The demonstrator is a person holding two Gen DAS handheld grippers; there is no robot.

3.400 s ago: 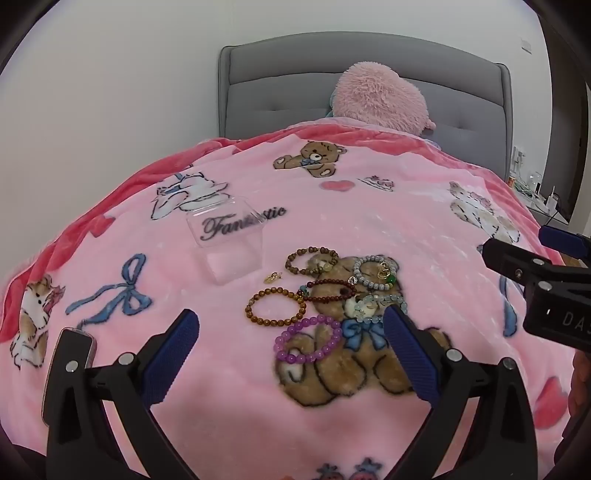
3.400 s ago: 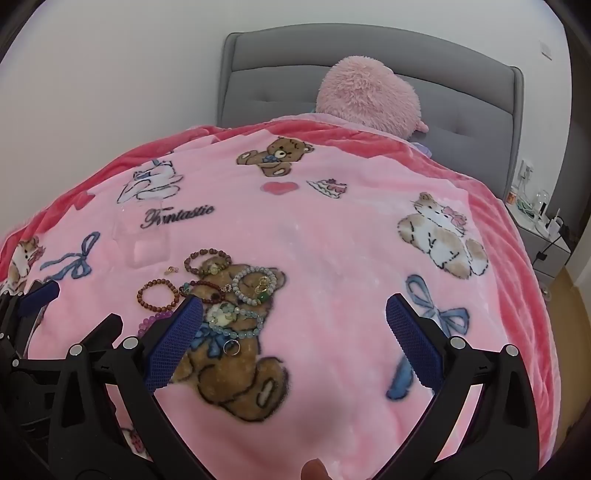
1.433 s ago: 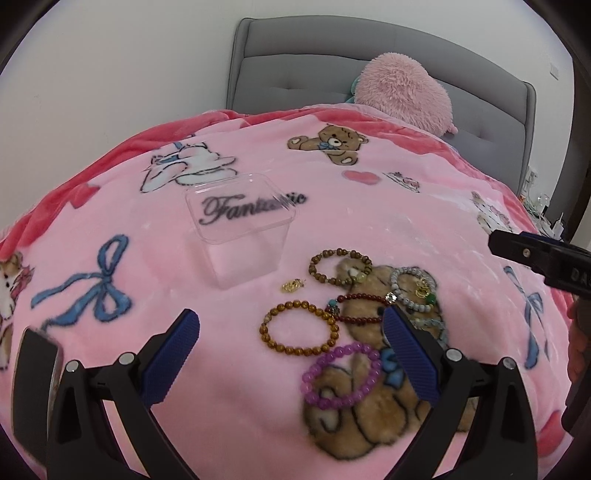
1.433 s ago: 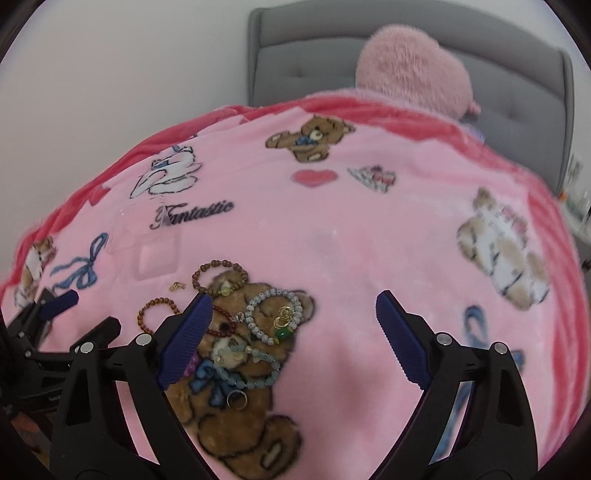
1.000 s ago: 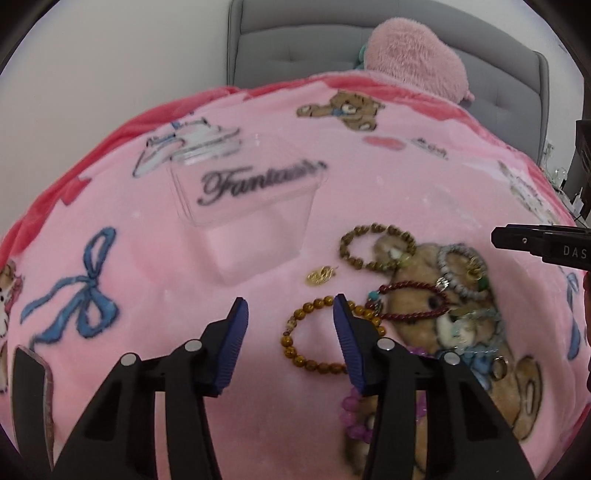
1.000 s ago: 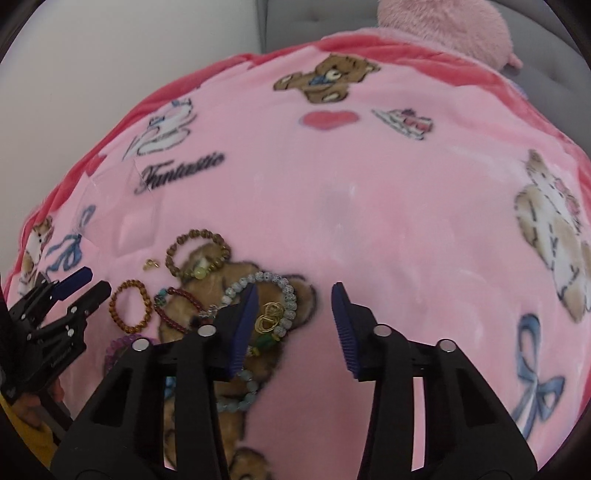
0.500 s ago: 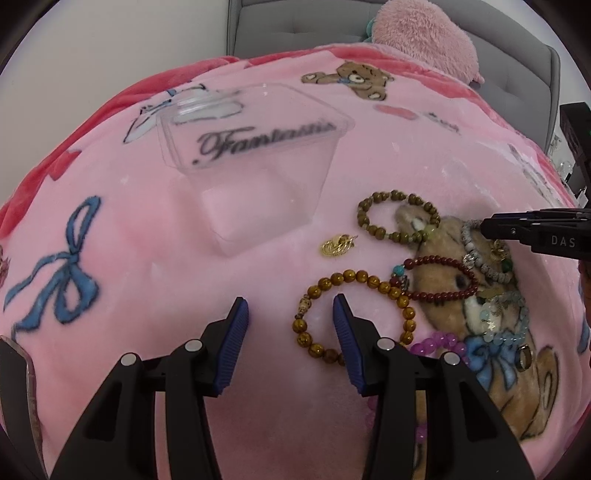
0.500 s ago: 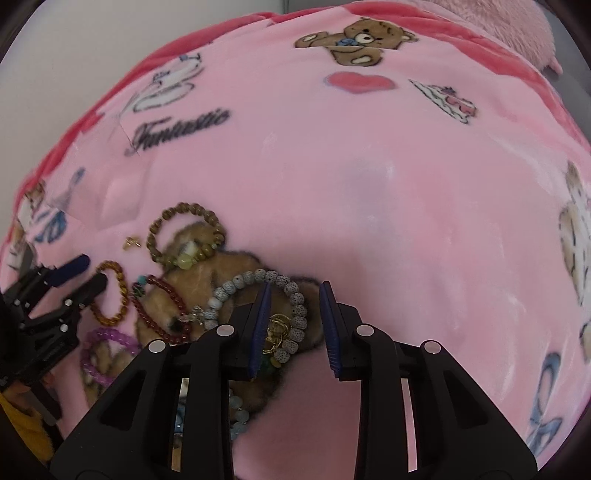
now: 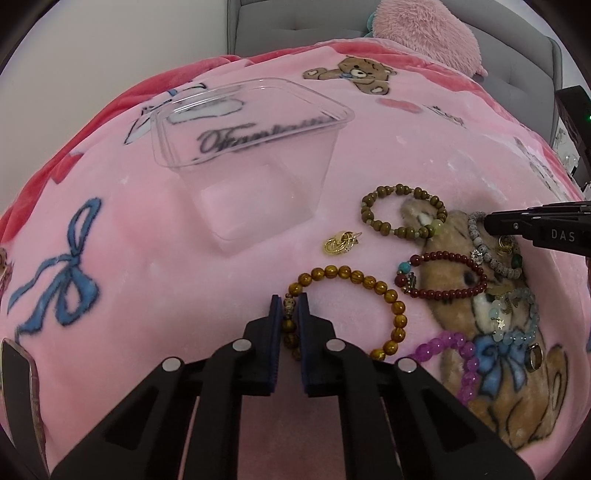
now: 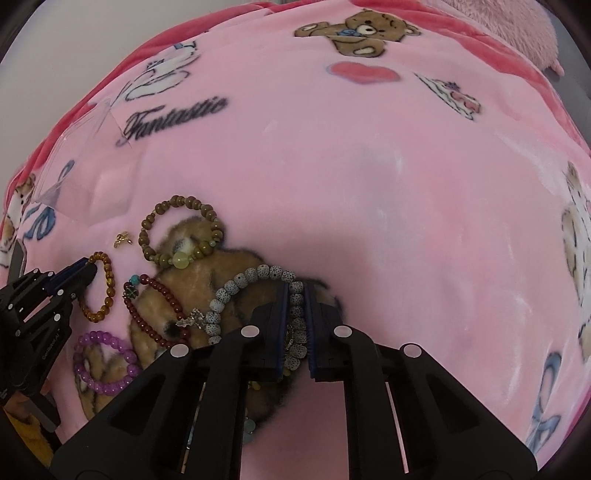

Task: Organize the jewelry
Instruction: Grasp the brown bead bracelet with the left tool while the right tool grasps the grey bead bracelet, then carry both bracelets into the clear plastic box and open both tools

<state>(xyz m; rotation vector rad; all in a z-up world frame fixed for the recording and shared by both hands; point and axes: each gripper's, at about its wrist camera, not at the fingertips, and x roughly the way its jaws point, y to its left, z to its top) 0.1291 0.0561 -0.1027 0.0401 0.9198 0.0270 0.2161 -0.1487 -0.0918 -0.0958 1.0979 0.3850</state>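
Note:
Several bead bracelets lie on a pink blanket (image 9: 110,229). My left gripper (image 9: 289,308) is shut on the left side of the amber bead bracelet (image 9: 391,295), which still lies on the blanket. My right gripper (image 10: 296,295) is shut on the right side of the grey-white bead bracelet (image 10: 236,286); it also shows in the left wrist view (image 9: 495,227). An olive bead bracelet (image 9: 402,216), a dark red one (image 9: 443,277), a purple one (image 9: 458,354), a pale blue one (image 9: 517,314) and a gold earring (image 9: 340,243) lie around. A clear plastic box (image 9: 243,155) stands empty behind them.
A fluffy pink cushion (image 9: 424,29) rests against the grey headboard (image 9: 295,22) at the far end. A small ring (image 9: 534,356) lies at the right on the bear print. A phone edge (image 9: 18,398) shows at the lower left.
Both grippers have dropped to the blanket and closed: the left onto the amber bracelet, the right onto the grey-white bracelet. Half a second ago both were still part open.

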